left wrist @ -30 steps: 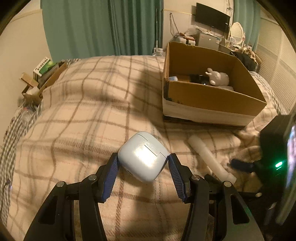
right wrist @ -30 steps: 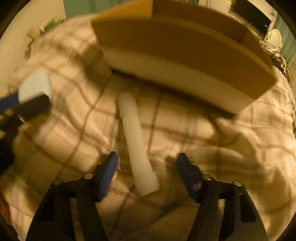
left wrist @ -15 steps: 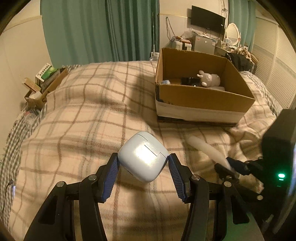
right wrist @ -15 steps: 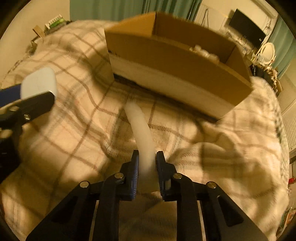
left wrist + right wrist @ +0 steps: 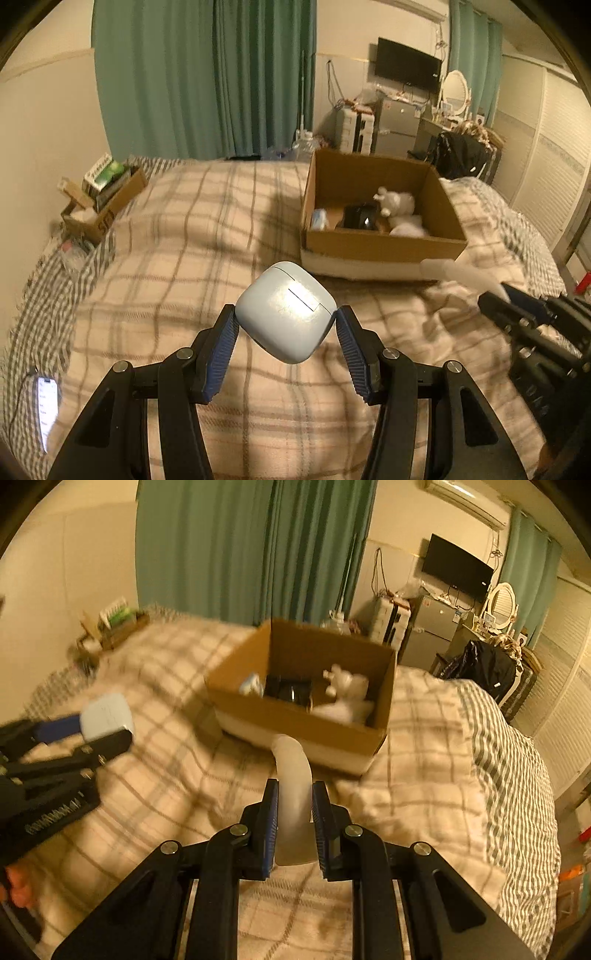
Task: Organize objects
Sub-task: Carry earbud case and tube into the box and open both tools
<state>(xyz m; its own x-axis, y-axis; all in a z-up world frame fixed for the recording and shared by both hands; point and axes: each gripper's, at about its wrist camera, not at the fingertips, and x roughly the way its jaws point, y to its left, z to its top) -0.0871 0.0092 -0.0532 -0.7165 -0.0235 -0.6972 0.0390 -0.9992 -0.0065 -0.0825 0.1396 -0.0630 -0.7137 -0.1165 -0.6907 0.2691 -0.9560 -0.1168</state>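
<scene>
**Both grippers loaded and lifted above the bed**

The left gripper (image 5: 286, 325) is clenched at moderate width on a pale blue rounded plastic case (image 5: 286, 312), its blue ribbed pads (image 5: 221, 350) pressing both sides. The right gripper (image 5: 294, 805) is closed narrowly on a white translucent plastic tube (image 5: 291, 775), whose free end points toward the open brown cardboard box (image 5: 295, 723).

A second ago the tube lay on the beige plaid blanket (image 5: 166, 240) between wide-open right jaws; it is now gripped and raised off the blanket. Both cameras sit higher, so the box interior shows: a white plush toy (image 5: 400, 206), a black object (image 5: 360, 218), a small pale blue item (image 5: 319, 218).

The box stands toward the bed's far right part. The blanket between the grippers and the box's near wall is bare; a lit phone (image 5: 48, 413) lies at the bed's near left edge.
</scene>
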